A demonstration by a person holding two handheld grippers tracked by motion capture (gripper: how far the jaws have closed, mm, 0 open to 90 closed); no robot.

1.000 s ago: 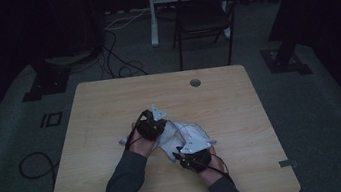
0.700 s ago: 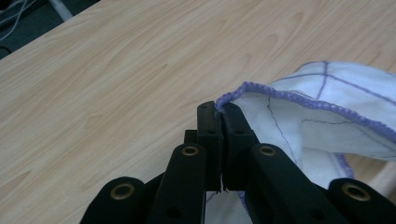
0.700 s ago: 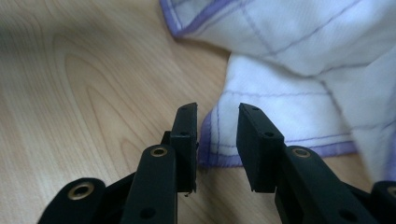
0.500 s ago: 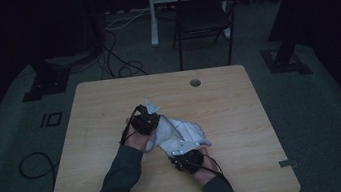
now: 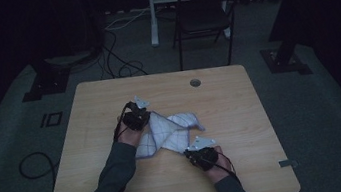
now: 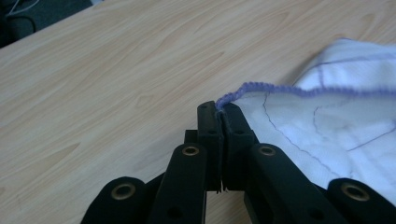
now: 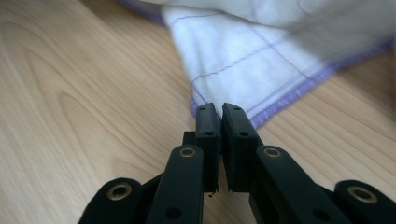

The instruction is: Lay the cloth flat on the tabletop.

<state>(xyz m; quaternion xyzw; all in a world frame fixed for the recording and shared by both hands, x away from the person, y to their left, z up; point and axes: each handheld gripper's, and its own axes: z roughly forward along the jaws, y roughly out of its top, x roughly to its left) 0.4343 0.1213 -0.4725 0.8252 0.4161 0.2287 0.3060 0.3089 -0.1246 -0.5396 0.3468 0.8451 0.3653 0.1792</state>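
Observation:
A white cloth (image 5: 168, 129) with thin purple grid lines and a purple stitched hem lies crumpled mid-table, pulled into a diagonal band between my two grippers. My left gripper (image 5: 136, 117) is at the cloth's far left end. In the left gripper view its jaws (image 6: 218, 109) are shut on the hem of the cloth (image 6: 327, 116). My right gripper (image 5: 201, 155) is at the near right end. In the right gripper view its jaws (image 7: 219, 112) are pinched on a hemmed corner of the cloth (image 7: 252, 60), low over the wood.
The wooden table (image 5: 240, 101) has a round cable hole (image 5: 195, 82) near its far edge. Behind it on the dark floor stand a black chair (image 5: 202, 15) and loose cables (image 5: 117, 58). Bare wood lies around the cloth on every side.
The left gripper has drifted a little farther away and leftward. The right gripper has shifted slightly right along the near side. The cloth between them is drawn out longer.

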